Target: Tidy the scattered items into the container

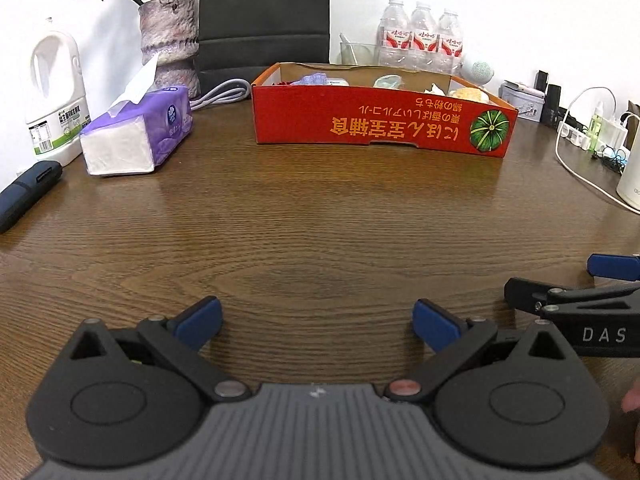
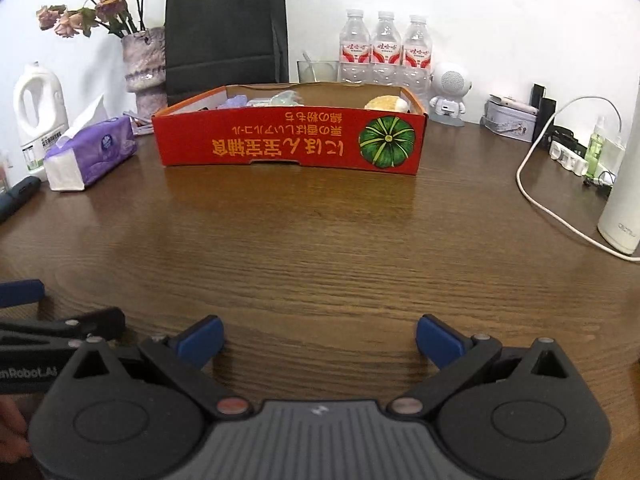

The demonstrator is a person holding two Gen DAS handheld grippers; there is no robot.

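Note:
A red cardboard box [image 1: 376, 120] with a green pumpkin picture stands at the far side of the wooden table; it also shows in the right wrist view [image 2: 288, 142]. Several small items lie inside it, among them a purple cloth [image 1: 314, 79] and a pale round bun [image 2: 386, 103]. My left gripper [image 1: 316, 322] is open and empty, low over bare table well in front of the box. My right gripper [image 2: 320, 340] is open and empty, beside the left one; its fingers show at the left view's right edge [image 1: 560, 300].
A purple tissue pack [image 1: 138, 134], a white detergent jug [image 1: 56, 92] and a vase [image 1: 170, 36] stand at the left. Water bottles [image 2: 386, 46] and a black bag [image 2: 226, 28] stand behind the box. A white cable [image 2: 560, 200] and white cylinder [image 2: 624, 196] are right.

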